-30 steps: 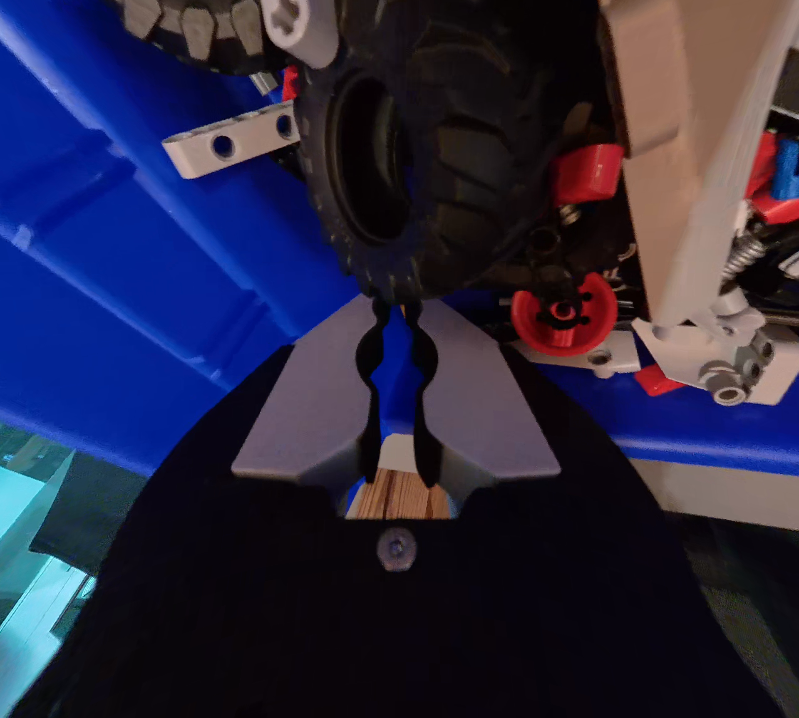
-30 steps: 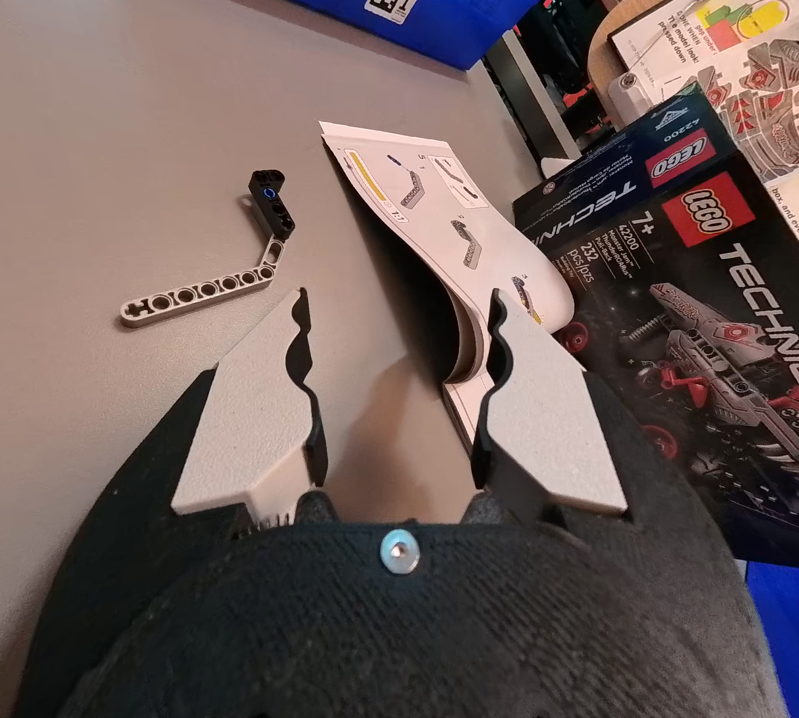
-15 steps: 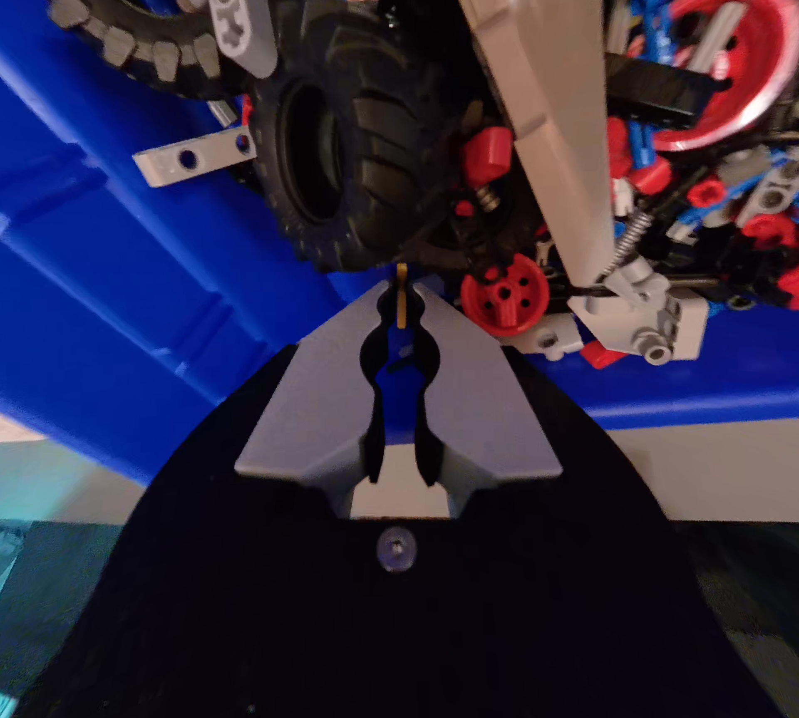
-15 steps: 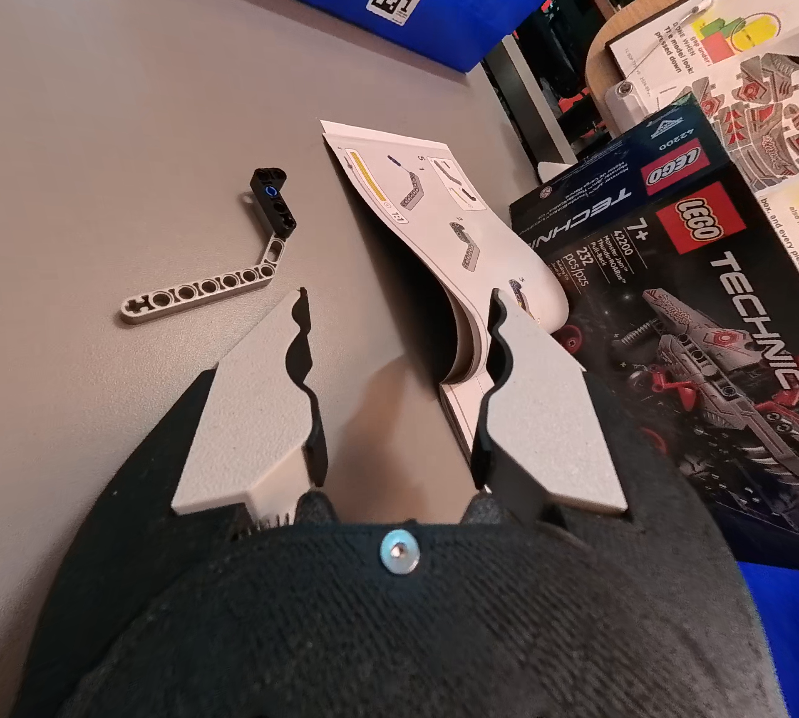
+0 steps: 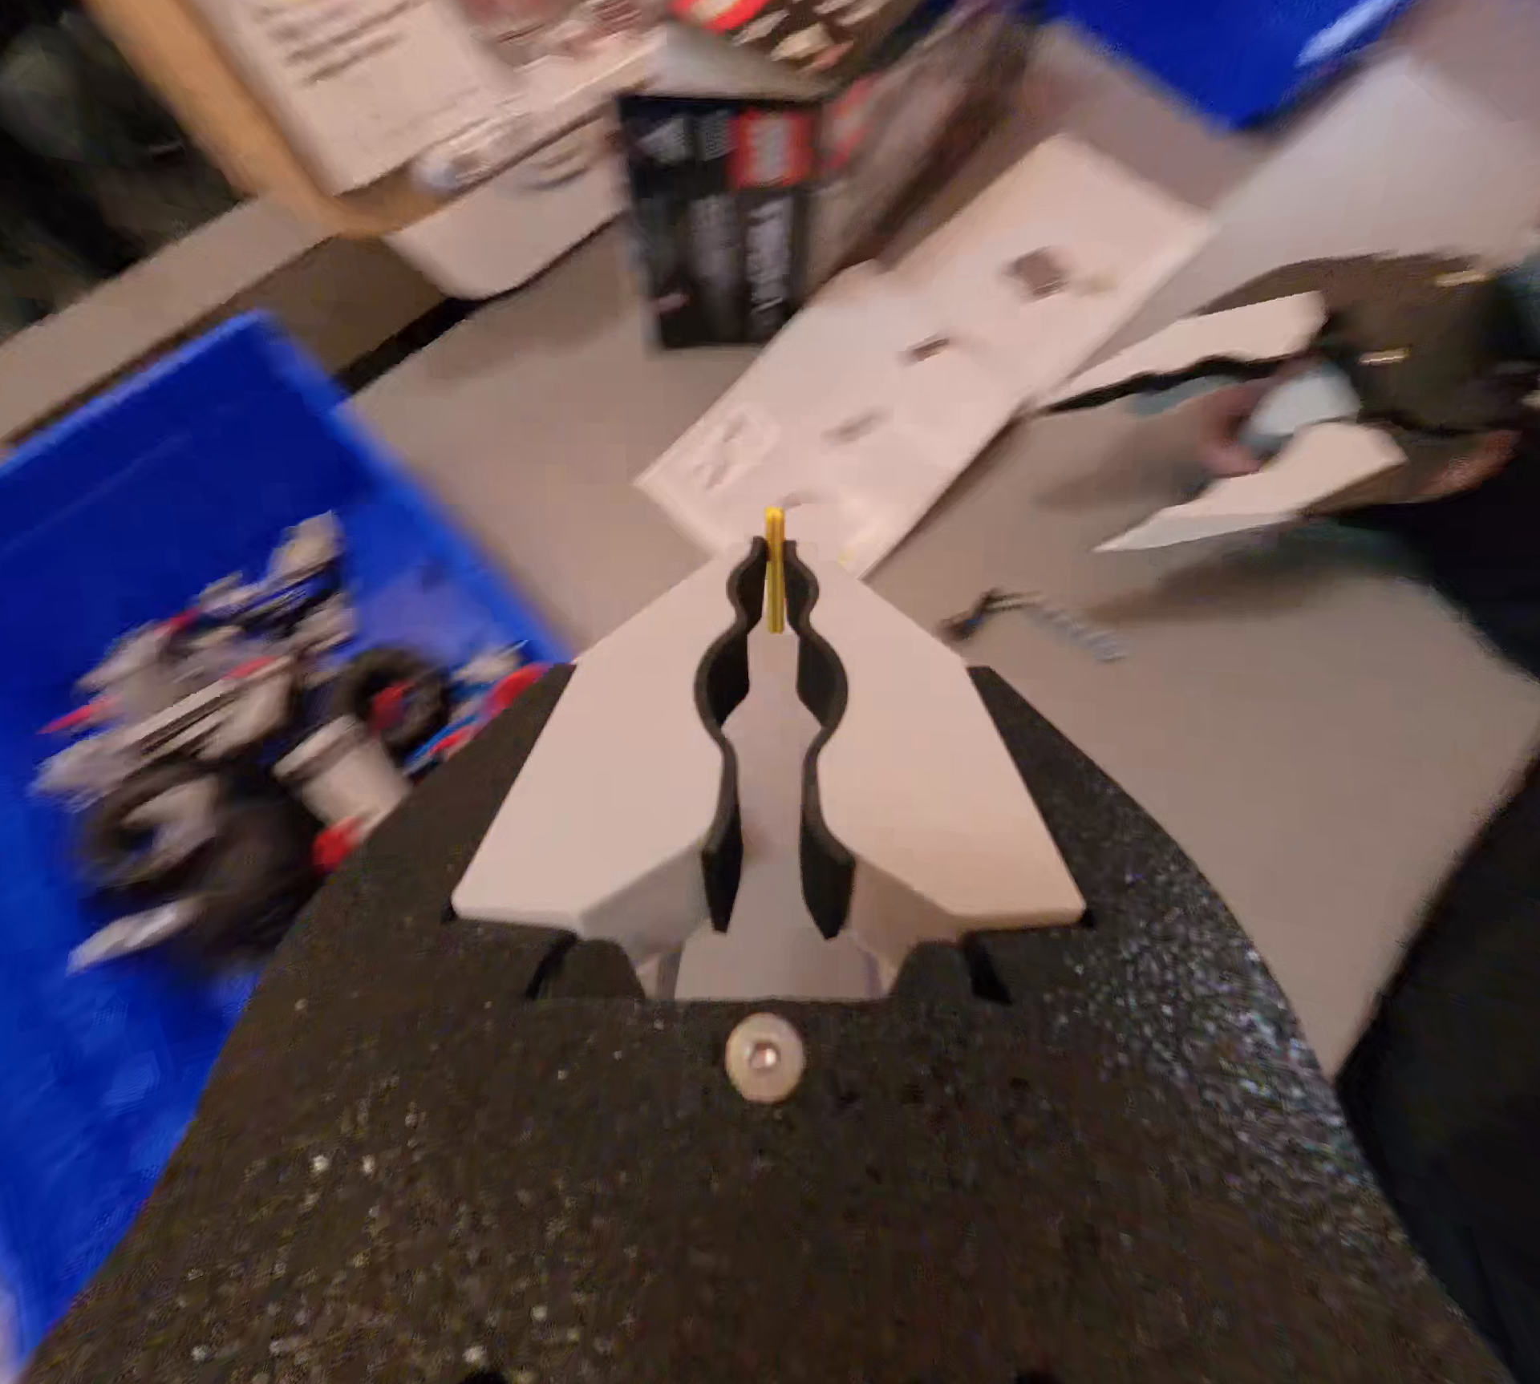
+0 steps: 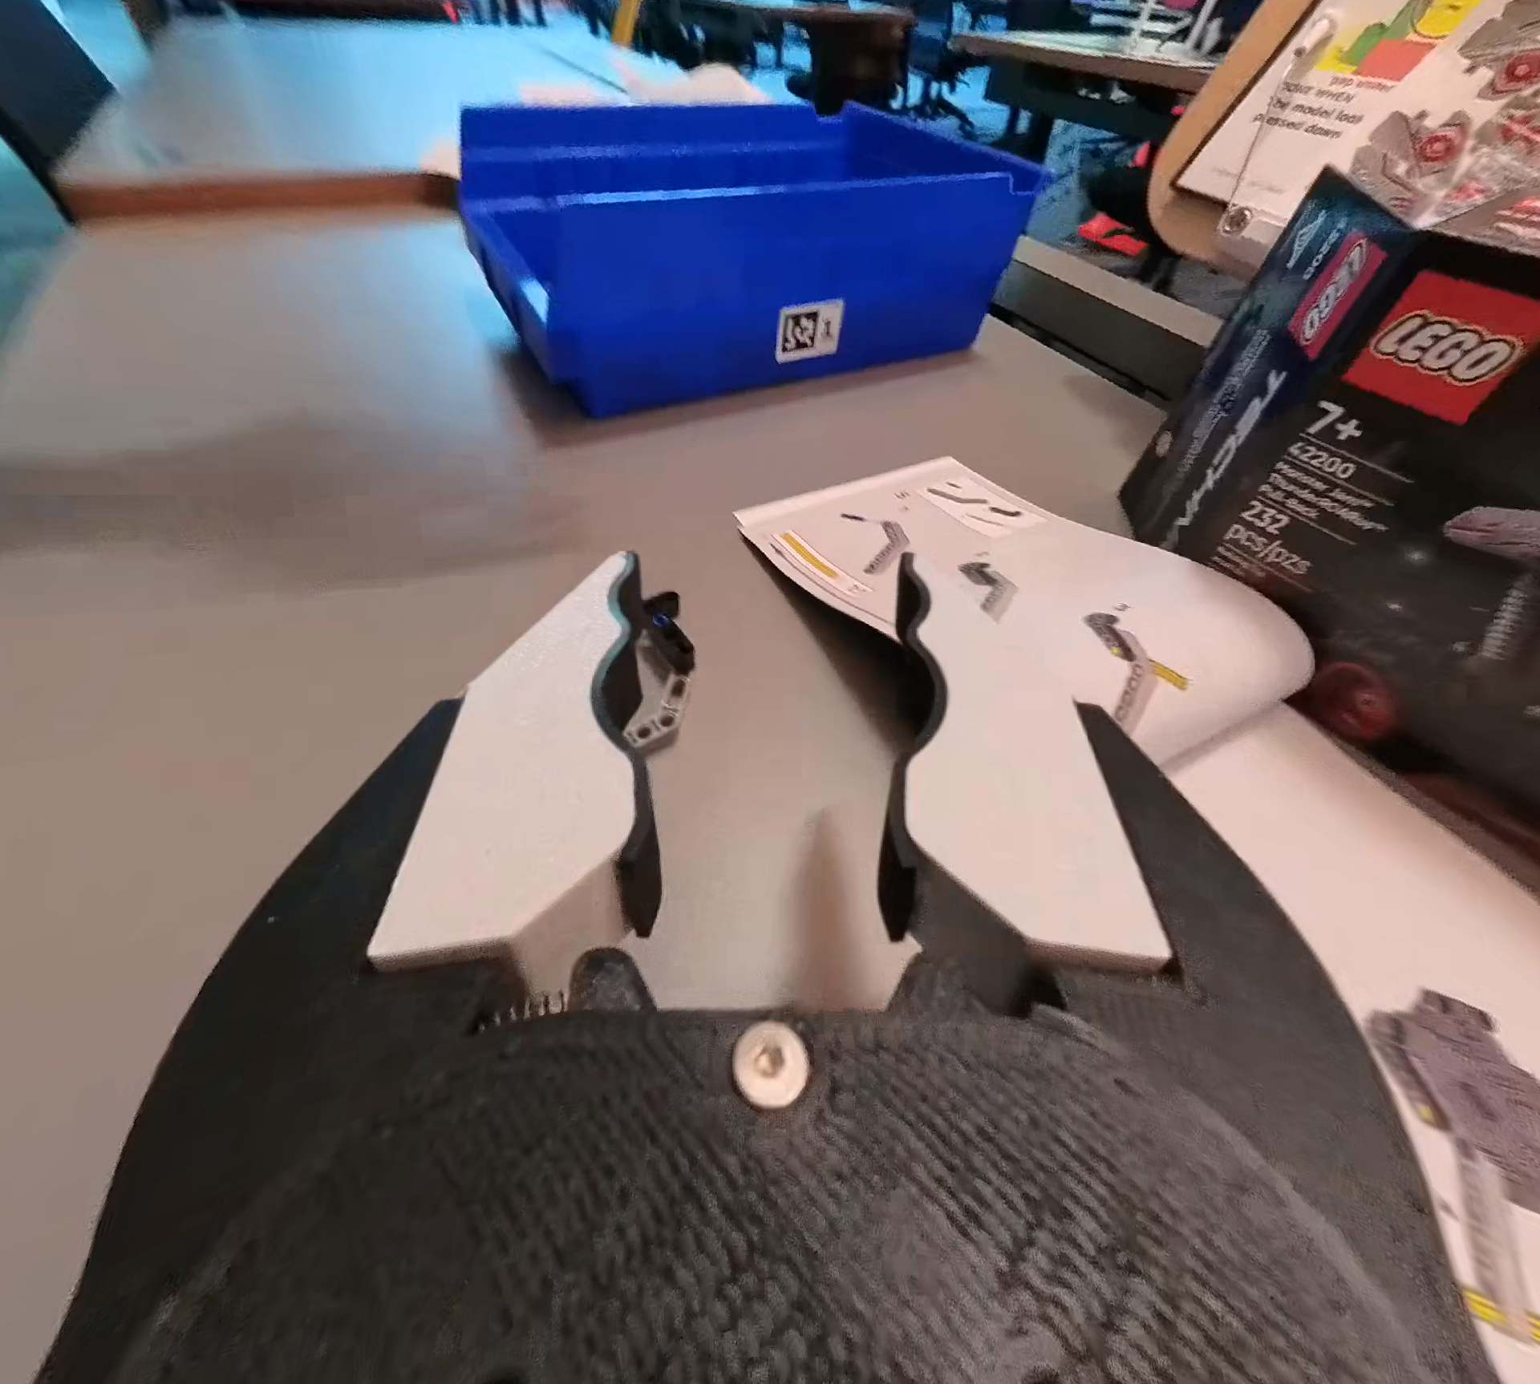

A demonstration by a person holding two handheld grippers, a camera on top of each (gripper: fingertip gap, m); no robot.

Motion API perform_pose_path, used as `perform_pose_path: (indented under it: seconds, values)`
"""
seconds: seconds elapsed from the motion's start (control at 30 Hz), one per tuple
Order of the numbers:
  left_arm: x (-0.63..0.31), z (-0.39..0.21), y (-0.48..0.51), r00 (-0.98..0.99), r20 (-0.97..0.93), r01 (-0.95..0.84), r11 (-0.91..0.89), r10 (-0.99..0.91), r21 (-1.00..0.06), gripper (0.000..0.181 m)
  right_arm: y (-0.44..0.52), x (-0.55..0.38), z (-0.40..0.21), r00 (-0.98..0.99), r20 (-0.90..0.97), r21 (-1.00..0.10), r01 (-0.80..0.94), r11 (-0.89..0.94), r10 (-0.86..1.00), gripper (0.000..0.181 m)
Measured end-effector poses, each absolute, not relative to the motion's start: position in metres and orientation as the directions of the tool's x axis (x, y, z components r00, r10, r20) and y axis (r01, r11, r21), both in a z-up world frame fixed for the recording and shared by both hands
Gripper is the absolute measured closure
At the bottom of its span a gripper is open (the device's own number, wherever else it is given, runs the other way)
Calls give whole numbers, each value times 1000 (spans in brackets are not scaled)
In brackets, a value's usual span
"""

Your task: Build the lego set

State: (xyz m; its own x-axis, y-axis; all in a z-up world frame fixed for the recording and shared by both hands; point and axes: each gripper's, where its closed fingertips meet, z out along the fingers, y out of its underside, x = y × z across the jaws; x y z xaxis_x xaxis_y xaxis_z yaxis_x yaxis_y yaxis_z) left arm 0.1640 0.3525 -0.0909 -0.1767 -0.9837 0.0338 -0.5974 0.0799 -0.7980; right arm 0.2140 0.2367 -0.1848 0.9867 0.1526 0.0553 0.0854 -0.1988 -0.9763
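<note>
**A:** Between the tips of the left hand-held gripper (image 5: 773,569), a thin yellow axle (image 5: 774,567) is pinched upright, the jaws closed on it with only its top end poking out. The grip is right at the very tips, so I'd judge a jolt could flick it loose, and the whole left wrist view is smeared with motion.

**B:** And the right hand-held gripper (image 6: 771,569)?

**A:** Spread wide, holding nothing, low over the grey counter (image 6: 250,594). Between its fingers lies the bent grey liftarm (image 6: 662,686) with a black piece on its far end, partly hidden behind the left finger. If the axle is meant for that beam, it rests loose on the counter and would likely skid when pushed unless the right one clamps it first.

**B:** What does each camera add?

**A:** The left wrist view alone shows the parts bin (image 5: 167,478) with tyres and red, grey and blue pieces inside, blurred. The right wrist view shows the open instruction booklet (image 6: 1042,594) sharply, the set's box (image 6: 1375,511) just beside it, and a second blue bin (image 6: 667,278) farther back whose contents can't be seen from that low angle.
</note>
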Motion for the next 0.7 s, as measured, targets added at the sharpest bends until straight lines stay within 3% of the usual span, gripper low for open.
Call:
perform_pose_path:
  seconds: [0.17,0.33,0.7]
  values:
    - [208,-107,256,-439,84,-368,94,-895,-925,180,233,209,-169,978,-47,-992,-23,-122,204,144]
    - [226,-118,227,-558,203,-232,-84,-805,-969,180,230,217,-164,980,-77,-995,-64,-78,181,162]
    - [220,-142,224,-591,281,-187,-211,-756,-959,180,232,209,-162,978,-38,-998,-27,-56,204,174]
